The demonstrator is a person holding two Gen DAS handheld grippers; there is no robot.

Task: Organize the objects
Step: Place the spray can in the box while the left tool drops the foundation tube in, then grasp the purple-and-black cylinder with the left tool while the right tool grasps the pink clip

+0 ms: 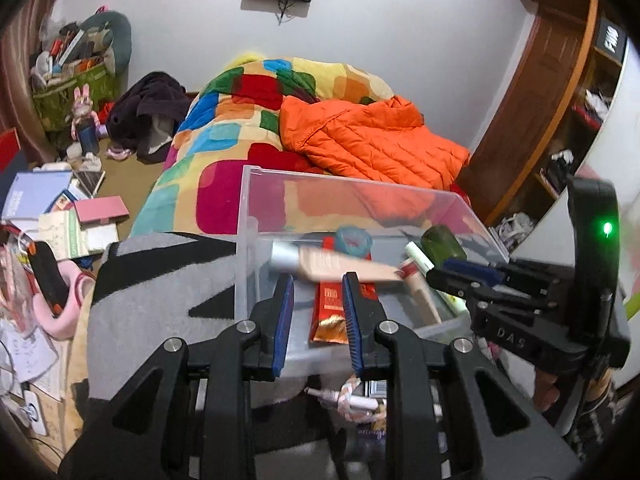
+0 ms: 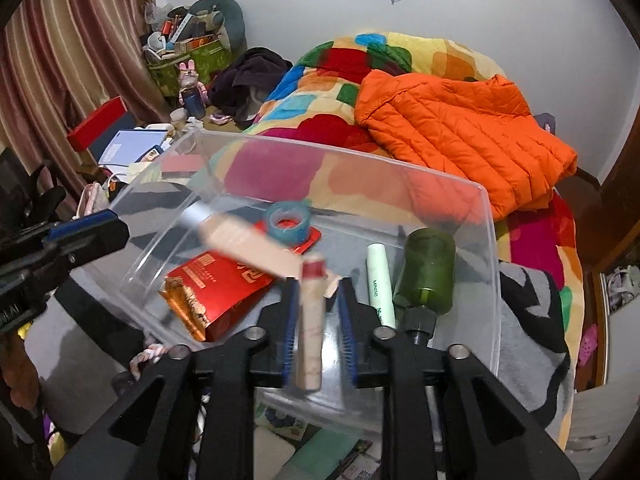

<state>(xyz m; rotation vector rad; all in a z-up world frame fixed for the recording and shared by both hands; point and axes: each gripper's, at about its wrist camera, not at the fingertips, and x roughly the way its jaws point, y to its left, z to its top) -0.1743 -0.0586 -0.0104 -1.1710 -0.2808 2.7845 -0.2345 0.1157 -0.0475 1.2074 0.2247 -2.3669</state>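
Observation:
A clear plastic box rests on a grey and black blanket. Inside lie a red packet, a teal tape roll, a pale green tube and a dark green bottle. My right gripper is over the box's near side. A cream tube with a red band, blurred, stands between its pads with a gap on each side. A beige tube, also blurred, lies slanted above the red packet, apart from both grippers. My left gripper is open and holds nothing.
Behind the box is a bed with a patchwork quilt and an orange jacket. Books and clutter cover the surface at left. Wooden shelves stand at right. Small items lie under the box's near edge.

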